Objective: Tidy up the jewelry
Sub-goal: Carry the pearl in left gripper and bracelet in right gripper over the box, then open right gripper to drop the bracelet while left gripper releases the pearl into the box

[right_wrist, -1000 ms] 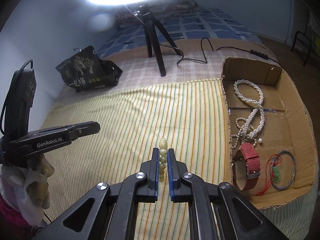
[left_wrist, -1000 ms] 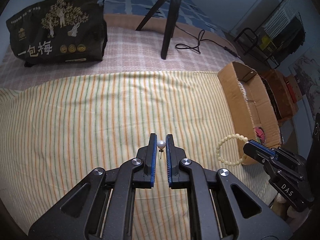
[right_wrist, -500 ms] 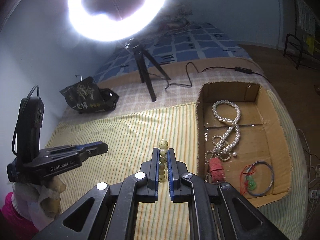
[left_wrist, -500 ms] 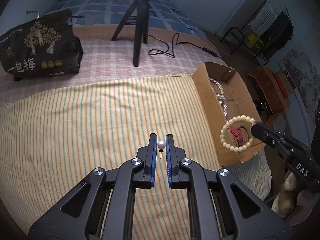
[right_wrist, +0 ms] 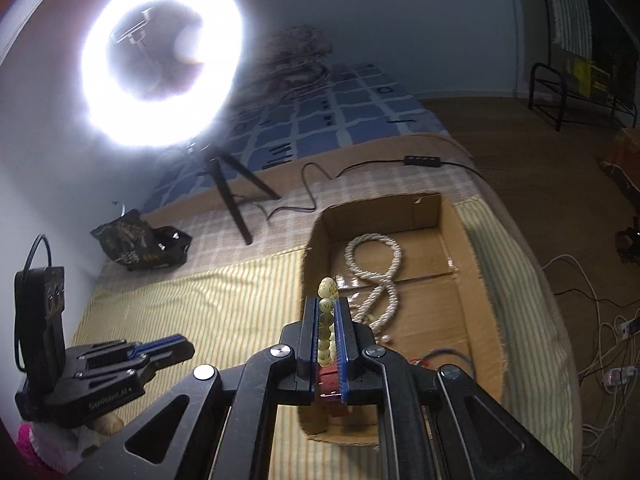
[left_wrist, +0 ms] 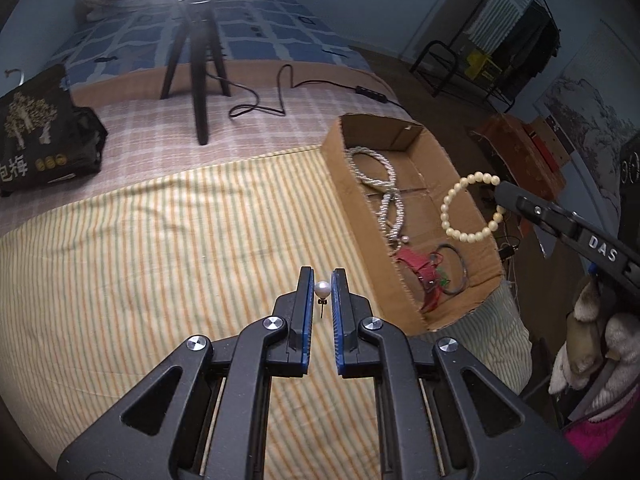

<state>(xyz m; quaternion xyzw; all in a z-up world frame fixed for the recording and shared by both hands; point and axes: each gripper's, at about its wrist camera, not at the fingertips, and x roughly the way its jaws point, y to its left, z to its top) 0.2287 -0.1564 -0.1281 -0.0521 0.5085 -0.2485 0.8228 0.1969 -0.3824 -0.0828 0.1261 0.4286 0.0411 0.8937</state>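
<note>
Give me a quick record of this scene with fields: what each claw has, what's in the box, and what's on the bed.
Left claw: shut on pearl earring
Right claw: shut on cream bead bracelet, hanging over the box in the left wrist view
Box: open cardboard box on striped cloth
Box contents: pearl rope necklace, red watch strap, thin bangle
Also on bed: ring light tripod, black printed bag, cable

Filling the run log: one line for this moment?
left gripper: shut on pearl earring | right gripper: shut on bead bracelet | cardboard box: holds jewelry
</note>
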